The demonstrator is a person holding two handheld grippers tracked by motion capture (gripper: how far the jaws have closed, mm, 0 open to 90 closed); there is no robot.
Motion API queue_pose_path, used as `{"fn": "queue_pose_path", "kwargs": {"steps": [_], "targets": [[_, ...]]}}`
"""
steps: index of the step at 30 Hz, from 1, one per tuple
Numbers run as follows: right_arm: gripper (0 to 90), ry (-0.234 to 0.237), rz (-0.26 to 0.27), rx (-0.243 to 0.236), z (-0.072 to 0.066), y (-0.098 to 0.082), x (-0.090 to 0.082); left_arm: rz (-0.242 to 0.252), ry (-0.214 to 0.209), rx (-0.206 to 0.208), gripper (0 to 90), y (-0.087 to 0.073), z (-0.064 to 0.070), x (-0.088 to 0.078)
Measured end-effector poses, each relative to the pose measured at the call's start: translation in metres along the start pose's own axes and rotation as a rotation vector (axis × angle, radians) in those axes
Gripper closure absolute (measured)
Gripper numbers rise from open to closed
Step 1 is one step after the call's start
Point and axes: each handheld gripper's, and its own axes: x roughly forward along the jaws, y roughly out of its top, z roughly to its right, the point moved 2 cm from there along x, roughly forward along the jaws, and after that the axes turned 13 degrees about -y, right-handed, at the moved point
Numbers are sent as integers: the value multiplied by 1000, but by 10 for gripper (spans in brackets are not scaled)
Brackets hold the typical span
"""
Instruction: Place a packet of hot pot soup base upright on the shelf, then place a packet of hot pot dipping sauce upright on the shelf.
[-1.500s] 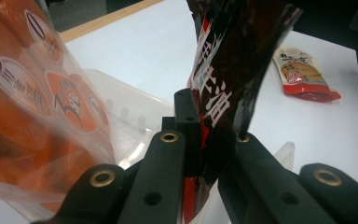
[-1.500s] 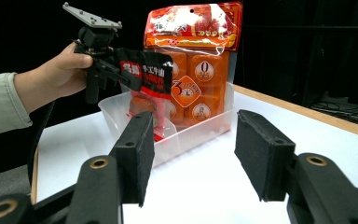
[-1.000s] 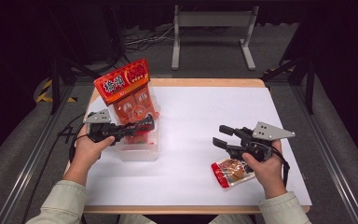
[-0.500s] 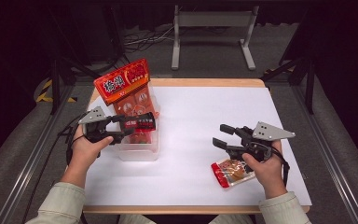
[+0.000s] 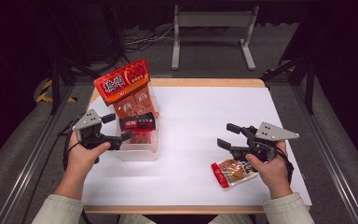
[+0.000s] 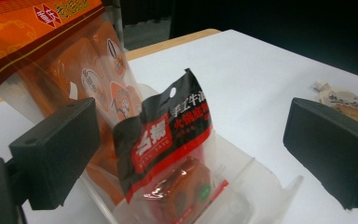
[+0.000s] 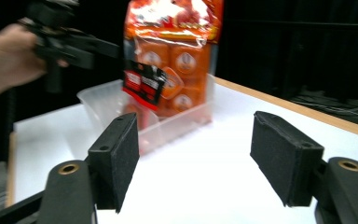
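Observation:
A clear plastic bin (image 5: 140, 150) (image 6: 247, 186) (image 7: 98, 105) holds a tall orange snack bag (image 5: 127, 88) (image 6: 42, 28) (image 7: 177, 32). A black-and-red packet (image 5: 137, 123) (image 6: 168, 140) (image 7: 144, 81) stands upright in the bin against that bag. My left gripper (image 5: 118, 127) (image 6: 193, 149) is at the bin's left side. Its jaws have just been opening; the packet stands between them untouched. My right gripper (image 5: 227, 134) (image 7: 200, 158) hovers over the table's right part. Its jaws have just been opening with nothing between them. A red-edged snack packet (image 5: 233, 171) (image 6: 340, 100) lies under the right hand.
White paper (image 5: 200, 112) covers the wooden table. The person's left hand and the left gripper (image 7: 70, 42) show far off in the right gripper view. A metal stand (image 5: 212, 28) and cables lie on the floor behind the table.
The left jaws opened and let go of the black-and-red packet, which now stands in the bin. The left hand drew back left and up. The right jaws spread a little wider.

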Motion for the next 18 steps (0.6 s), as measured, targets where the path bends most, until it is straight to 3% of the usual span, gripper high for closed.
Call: {"fn": "queue_pose_path", "kwargs": {"steps": [4,7,12,18], "targets": [[320,-44,-29,11,7,-4,-4,8,1,11,51,-1,15,-4],[320,-75,-51,18,12,-7,-8,19,-61,22,43,-3,31,-1],[317,-110,-75,25,17,-12,-14,24,-88,48,42,-3,49,5],[307,-167,-107,48,25,-19,-25,-18,-133,72,47,-4,64,15]]}}
